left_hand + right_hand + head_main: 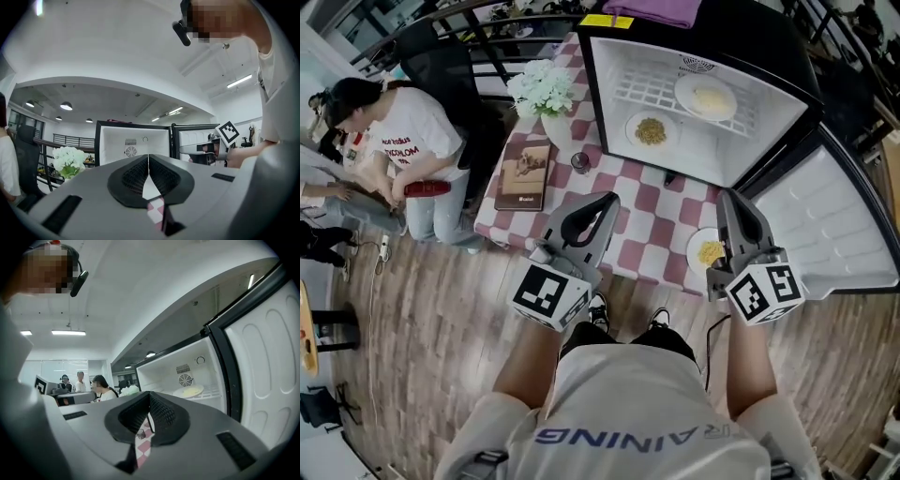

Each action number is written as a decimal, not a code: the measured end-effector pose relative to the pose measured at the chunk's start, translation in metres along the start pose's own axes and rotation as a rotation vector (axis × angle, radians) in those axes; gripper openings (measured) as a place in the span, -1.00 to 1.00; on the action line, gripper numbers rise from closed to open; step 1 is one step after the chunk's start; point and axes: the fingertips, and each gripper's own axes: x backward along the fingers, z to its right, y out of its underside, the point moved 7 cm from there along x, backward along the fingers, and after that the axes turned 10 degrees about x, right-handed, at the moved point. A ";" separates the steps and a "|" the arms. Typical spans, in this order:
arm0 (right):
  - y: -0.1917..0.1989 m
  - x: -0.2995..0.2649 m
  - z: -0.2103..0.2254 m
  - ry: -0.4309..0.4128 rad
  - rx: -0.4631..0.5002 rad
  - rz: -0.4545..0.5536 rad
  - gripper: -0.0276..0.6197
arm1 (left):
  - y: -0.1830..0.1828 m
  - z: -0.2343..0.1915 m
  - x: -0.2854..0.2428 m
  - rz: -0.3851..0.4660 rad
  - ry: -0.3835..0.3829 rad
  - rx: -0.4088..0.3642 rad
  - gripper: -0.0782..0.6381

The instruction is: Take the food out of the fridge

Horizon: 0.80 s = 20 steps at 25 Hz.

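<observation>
Head view: the fridge [712,155] stands open on the checkered table [637,253], with its door [834,225] swung out to the right. One plate of yellow food [709,251] sits on the table near the front edge, partly hidden behind the right gripper [733,202]. I count that as one item out.

Two are left inside:
- a plate of pale food [705,97] on the wire shelf
- a plate of brownish food [651,129] on the level below it

Left gripper [604,202]: jaws pressed together, nothing between them. Right gripper: the same, closed and empty in its own view. Both hang over the table's near edge, apart from the fridge.

Judgement: about a third done. The next plate needs the jaws spread before reaching in.
</observation>
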 end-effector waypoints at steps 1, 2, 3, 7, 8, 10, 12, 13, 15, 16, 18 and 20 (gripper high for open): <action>-0.002 -0.001 -0.002 -0.001 0.002 0.004 -0.85 | -0.002 -0.001 0.001 0.006 -0.003 -0.002 -0.75; -0.004 -0.002 -0.003 -0.001 0.003 0.006 -0.85 | -0.004 -0.001 0.002 0.010 -0.007 -0.005 -0.76; -0.005 -0.003 -0.004 -0.001 0.001 0.006 -0.85 | -0.005 -0.002 0.003 0.014 -0.010 -0.007 -0.76; -0.005 -0.003 -0.002 0.015 -0.016 -0.008 -0.85 | -0.007 -0.004 0.004 0.032 -0.010 0.006 -0.76; -0.005 -0.003 -0.001 0.022 -0.021 -0.015 -0.85 | -0.007 -0.004 0.003 0.033 -0.010 0.009 -0.76; -0.004 -0.003 0.001 0.035 -0.033 -0.026 -0.85 | -0.006 -0.004 0.002 0.030 -0.010 0.010 -0.76; -0.003 -0.003 0.003 0.043 -0.050 -0.030 -0.85 | -0.005 -0.003 0.001 0.025 -0.006 0.009 -0.76; -0.002 -0.004 0.004 0.047 -0.062 -0.032 -0.85 | -0.004 -0.002 0.001 0.024 -0.004 0.009 -0.76; -0.003 -0.007 0.006 0.053 -0.081 -0.033 -0.85 | -0.004 -0.002 0.000 0.023 -0.001 0.009 -0.76; -0.003 -0.008 0.006 0.055 -0.089 -0.033 -0.85 | -0.003 -0.001 0.000 0.022 0.001 0.011 -0.76; -0.003 -0.012 0.008 0.061 -0.111 -0.035 -0.85 | -0.003 -0.001 -0.001 0.021 0.007 0.012 -0.76; -0.001 -0.017 0.010 0.070 -0.159 -0.042 -0.85 | -0.003 -0.002 -0.001 0.020 0.008 0.013 -0.76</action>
